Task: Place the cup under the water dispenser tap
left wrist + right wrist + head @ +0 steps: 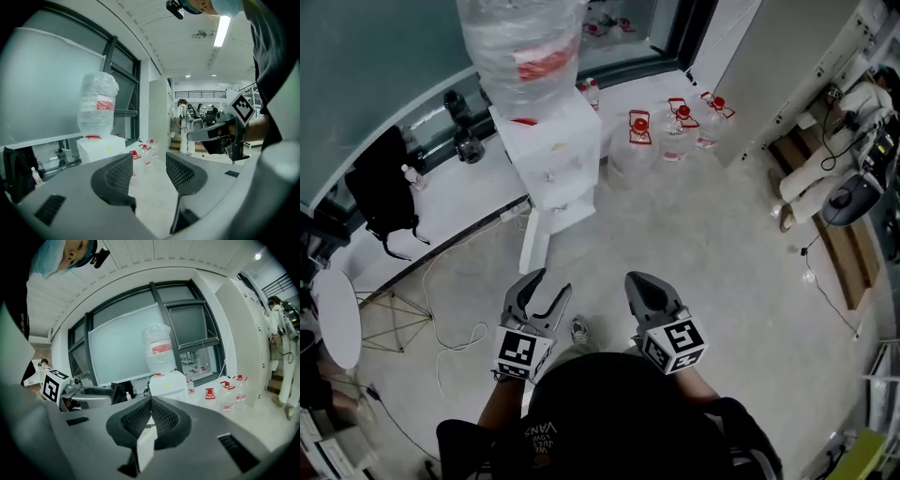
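1. Head view: the dispenser [548, 155] stands ahead by the window ledge [459, 202] with its bottle [525, 42] on top. Its tap is too small to make out.
   - Both grippers sit low, close to the person and well apart from the dispenser, and both point towards it.
   - The left gripper [553, 281] has its jaws released, and the right gripper [636, 279] has its jaws clenched.
   - Bare floor [694, 244] lies between the grippers and the dispenser. Jugs [675, 127] crowd the dispenser's right and a cable [441, 328] trails on its left, so a straight approach looks the cleanest.

2. Left gripper view: the jaws stand spread with only floor and distant jugs in the gap, so this gripper carries nothing. It is probably free to steady things at the dispenser.

3. Right gripper view: the jaws press together on a thin white strip. I take this for the wall of the cup [146, 446], seen edge-on (no other view shows a cup).
   - The cup is therefore in this gripper, well apart from the dispenser, which stands straight beyond the jaws.
   - Pinching the wall should leave the base free to set down under the tap.
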A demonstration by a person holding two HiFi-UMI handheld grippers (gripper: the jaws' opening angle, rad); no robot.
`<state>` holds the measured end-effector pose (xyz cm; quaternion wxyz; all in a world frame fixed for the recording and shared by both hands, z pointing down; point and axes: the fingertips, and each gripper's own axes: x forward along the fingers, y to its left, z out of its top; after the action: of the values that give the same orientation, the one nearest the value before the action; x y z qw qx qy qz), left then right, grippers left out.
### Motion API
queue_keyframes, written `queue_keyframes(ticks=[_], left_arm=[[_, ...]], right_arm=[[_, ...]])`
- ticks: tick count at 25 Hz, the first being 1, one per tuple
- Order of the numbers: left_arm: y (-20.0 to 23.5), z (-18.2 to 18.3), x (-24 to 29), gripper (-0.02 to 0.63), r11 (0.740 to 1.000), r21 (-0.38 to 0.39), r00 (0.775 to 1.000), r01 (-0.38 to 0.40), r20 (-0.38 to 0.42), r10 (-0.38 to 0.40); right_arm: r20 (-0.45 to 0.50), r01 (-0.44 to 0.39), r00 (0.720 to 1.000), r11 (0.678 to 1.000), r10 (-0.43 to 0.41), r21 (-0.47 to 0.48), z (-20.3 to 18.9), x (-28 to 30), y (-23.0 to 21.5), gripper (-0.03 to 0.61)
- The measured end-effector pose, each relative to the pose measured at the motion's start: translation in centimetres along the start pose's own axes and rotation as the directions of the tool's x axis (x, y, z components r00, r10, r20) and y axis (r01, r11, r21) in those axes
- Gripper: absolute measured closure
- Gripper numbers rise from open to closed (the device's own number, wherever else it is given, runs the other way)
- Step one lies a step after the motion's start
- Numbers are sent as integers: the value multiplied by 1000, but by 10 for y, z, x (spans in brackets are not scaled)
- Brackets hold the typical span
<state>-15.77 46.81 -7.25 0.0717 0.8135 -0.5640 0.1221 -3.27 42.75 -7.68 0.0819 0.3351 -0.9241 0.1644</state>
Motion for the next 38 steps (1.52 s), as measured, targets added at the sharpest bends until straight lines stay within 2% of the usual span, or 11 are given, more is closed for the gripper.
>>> queue_keyframes(ticks=[5,12,19,26,28,31,35,38], left_arm=[[34,-29,17,379,995,60,994,77,-82,-72],[55,-68,66,366,983,134,976,124,-195,-97],[69,-122,142,346,974,170,945,148,-313,-89],[87,-184,241,339,972,206,920,110,-391,-21],[97,-207,271,339,973,211,908,93,-418,4],[111,-254,307,339,976,205,877,72,-480,36],[129,-327,352,337,981,189,833,38,-549,74],[142,-379,394,337,980,195,808,27,-582,93]], right_arm=[[-5,55,999,998,-54,39,-9,25,13,535],[-25,64,998,995,-62,77,-21,56,-5,535],[-45,41,998,993,-36,114,-32,93,-54,535],[-8,13,1000,993,-13,121,-29,145,-136,535],[5,-6,1000,992,5,124,-31,166,-162,535],[-20,-47,999,990,50,133,-51,199,-192,535],[2,-63,998,984,64,169,-94,237,-232,535],[-31,-61,997,978,68,200,-143,264,-262,535]])
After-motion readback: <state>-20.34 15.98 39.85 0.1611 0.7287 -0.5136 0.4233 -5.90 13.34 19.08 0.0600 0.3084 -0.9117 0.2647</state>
